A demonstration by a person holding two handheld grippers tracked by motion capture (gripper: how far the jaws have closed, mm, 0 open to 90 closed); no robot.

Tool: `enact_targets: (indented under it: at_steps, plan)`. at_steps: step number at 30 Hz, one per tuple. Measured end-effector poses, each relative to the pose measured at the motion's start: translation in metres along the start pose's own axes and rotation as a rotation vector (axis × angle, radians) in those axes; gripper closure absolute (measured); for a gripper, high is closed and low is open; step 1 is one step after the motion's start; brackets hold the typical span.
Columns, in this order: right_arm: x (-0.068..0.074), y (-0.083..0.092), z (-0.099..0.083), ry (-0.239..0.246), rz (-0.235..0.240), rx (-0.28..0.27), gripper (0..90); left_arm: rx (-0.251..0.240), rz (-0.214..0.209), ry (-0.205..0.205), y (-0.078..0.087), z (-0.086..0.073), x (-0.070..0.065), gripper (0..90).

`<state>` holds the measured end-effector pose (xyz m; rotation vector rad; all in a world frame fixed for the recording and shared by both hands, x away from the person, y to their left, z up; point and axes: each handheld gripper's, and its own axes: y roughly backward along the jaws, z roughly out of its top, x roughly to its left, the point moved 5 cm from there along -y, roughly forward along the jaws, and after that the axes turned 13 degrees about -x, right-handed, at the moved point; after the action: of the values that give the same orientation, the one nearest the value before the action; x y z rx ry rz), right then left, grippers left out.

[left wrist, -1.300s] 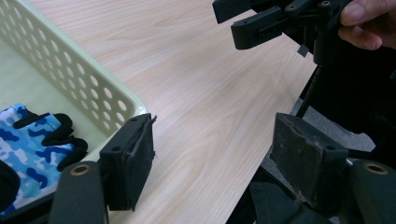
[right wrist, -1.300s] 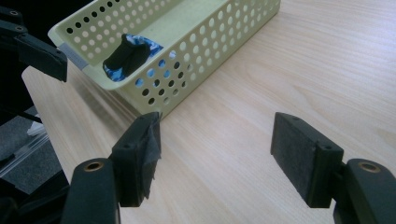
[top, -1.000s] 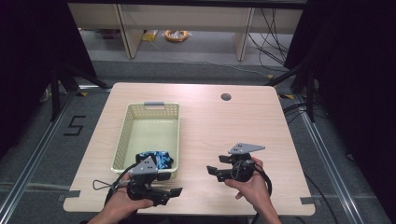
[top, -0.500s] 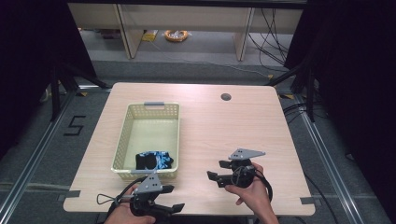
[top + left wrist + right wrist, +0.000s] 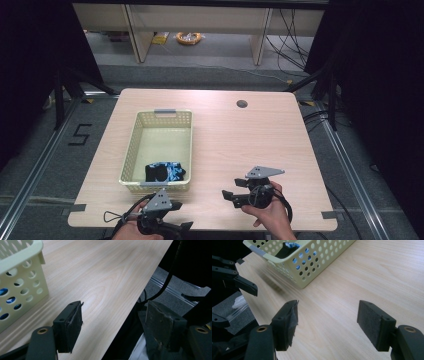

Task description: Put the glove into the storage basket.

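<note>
Round hole (image 5: 242, 104) in table (image 5: 240, 140); perhaps tape roll (image 5: 188, 37).

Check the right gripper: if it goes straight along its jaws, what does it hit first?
Probably the yellow basket. The right gripper stands open and empty over bare table; the basket's near corner lies ahead, slightly left, so it might just pass.

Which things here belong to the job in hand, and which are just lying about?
Job: yellow basket; black and blue cloth inside it; left gripper and right gripper, both open and empty.
Lying about: orange coil on the floor; table's round hole.
</note>
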<state>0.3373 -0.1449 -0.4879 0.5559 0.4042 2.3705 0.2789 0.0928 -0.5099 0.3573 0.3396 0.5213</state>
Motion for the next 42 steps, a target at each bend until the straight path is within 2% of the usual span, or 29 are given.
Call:
enact_targets:
  at_steps: [3, 4, 5, 7, 9, 11, 12, 14, 15, 17, 20, 21, 23, 24, 25, 26, 27, 28, 29, 31, 32, 33, 34, 37, 38, 39, 40, 41, 42]
  plan:
    - [-0.001, 0.002, -0.004, -0.002, 0.006, 0.012, 34.0, -0.015, 0.001, 0.019, -0.001, -0.002, -0.001, 27.0]
    - [-0.001, 0.002, -0.004, -0.002, 0.006, 0.012, 34.0, -0.003, 0.006, -0.004, -0.001, -0.005, 0.002, 27.0]
    - [0.001, 0.001, -0.006, -0.015, 0.003, 0.008, 34.0, -0.008, 0.010, -0.010, 0.000, -0.005, 0.002, 26.7]
    - [-0.001, 0.003, -0.008, 0.002, 0.002, 0.009, 33.8, 0.007, 0.024, -0.011, 0.001, -0.009, 0.005, 26.2]
    - [0.001, 0.004, -0.011, -0.019, 0.008, 0.009, 33.7, -0.002, 0.011, -0.030, 0.001, -0.010, 0.006, 26.0]
    - [0.000, 0.004, -0.012, -0.004, 0.012, 0.007, 33.8, -0.017, 0.023, 0.002, 0.000, -0.011, 0.005, 25.9]
    - [0.000, 0.005, -0.013, -0.004, 0.009, 0.008, 33.7, 0.004, 0.027, -0.031, 0.002, -0.012, 0.009, 25.9]
    - [0.002, 0.006, -0.016, -0.030, 0.006, 0.003, 33.6, -0.007, 0.016, -0.030, 0.003, -0.013, 0.009, 25.8]
    - [0.000, 0.006, -0.016, -0.007, 0.004, -0.010, 33.6, -0.002, 0.007, -0.042, 0.003, -0.014, 0.010, 25.8]
    - [0.001, 0.008, -0.019, -0.030, 0.005, 0.002, 33.4, -0.001, 0.017, -0.051, 0.004, -0.016, 0.012, 25.7]
    - [0.000, 0.008, -0.021, -0.023, 0.012, 0.004, 33.2, 0.006, 0.025, -0.032, 0.006, -0.019, 0.012, 25.6]
    - [-0.001, 0.009, -0.024, -0.010, 0.015, 0.001, 32.3, 0.015, 0.032, -0.071, 0.008, -0.020, 0.015, 25.1]
    - [-0.001, 0.010, -0.025, -0.007, 0.008, 0.001, 32.1, 0.014, 0.031, -0.074, 0.008, -0.020, 0.016, 24.7]
    - [0.000, 0.011, -0.027, -0.016, 0.018, 0.006, 31.2, 0.004, 0.038, -0.034, 0.008, -0.021, 0.014, 23.0]
    - [0.000, 0.011, -0.027, -0.016, 0.018, 0.006, 31.2, 0.004, 0.034, -0.056, 0.008, -0.021, 0.016, 23.0]
    - [0.003, 0.012, -0.029, -0.058, 0.009, 0.007, 28.8, 0.005, 0.026, -0.040, 0.009, -0.022, 0.016, 22.7]
    - [0.004, 0.013, -0.030, -0.057, 0.007, -0.003, 24.7, 0.009, 0.043, -0.035, 0.009, -0.023, 0.016, 22.1]
    - [0.000, 0.013, -0.031, -0.021, 0.012, -0.009, 22.8, 0.009, 0.045, -0.041, 0.010, -0.024, 0.017, 21.4]
    - [0.000, 0.013, -0.032, -0.017, 0.008, -0.017, 21.4, 0.025, 0.045, -0.082, 0.011, -0.025, 0.020, 20.8]
    - [0.001, 0.015, -0.035, -0.016, 0.005, -0.016, 19.2, 0.014, 0.055, -0.073, 0.011, -0.026, 0.019, 20.3]
    - [0.003, 0.017, -0.037, -0.036, 0.000, -0.016, 18.2, 0.011, 0.056, -0.067, 0.011, -0.026, 0.019, 20.1]
    - [0.002, 0.017, -0.037, -0.014, 0.007, -0.021, 18.0, 0.015, 0.052, -0.069, 0.012, -0.026, 0.019, 19.9]
    - [0.002, 0.018, -0.039, -0.009, 0.008, -0.024, 18.1, 0.001, 0.050, -0.051, 0.011, -0.027, 0.018, 19.8]
    - [0.005, 0.021, -0.041, -0.004, -0.004, -0.011, 17.9, 0.013, 0.050, -0.049, 0.014, -0.028, 0.018, 19.6]
    - [0.009, 0.021, -0.043, -0.036, 0.006, -0.020, 18.0, 0.025, 0.060, -0.047, 0.015, -0.029, 0.019, 19.5]
    - [0.006, 0.022, -0.043, 0.004, 0.000, -0.011, 18.0, 0.010, 0.057, -0.036, 0.014, -0.030, 0.018, 19.5]
    - [0.010, 0.023, -0.044, -0.025, 0.001, -0.013, 18.0, 0.006, 0.051, -0.049, 0.015, -0.030, 0.018, 19.3]
    - [0.010, 0.023, -0.045, -0.022, -0.001, -0.013, 18.0, 0.003, 0.056, -0.039, 0.016, -0.030, 0.017, 19.1]
    - [0.008, 0.024, -0.046, 0.016, 0.001, -0.016, 18.0, 0.018, 0.063, -0.043, 0.017, -0.031, 0.018, 19.1]
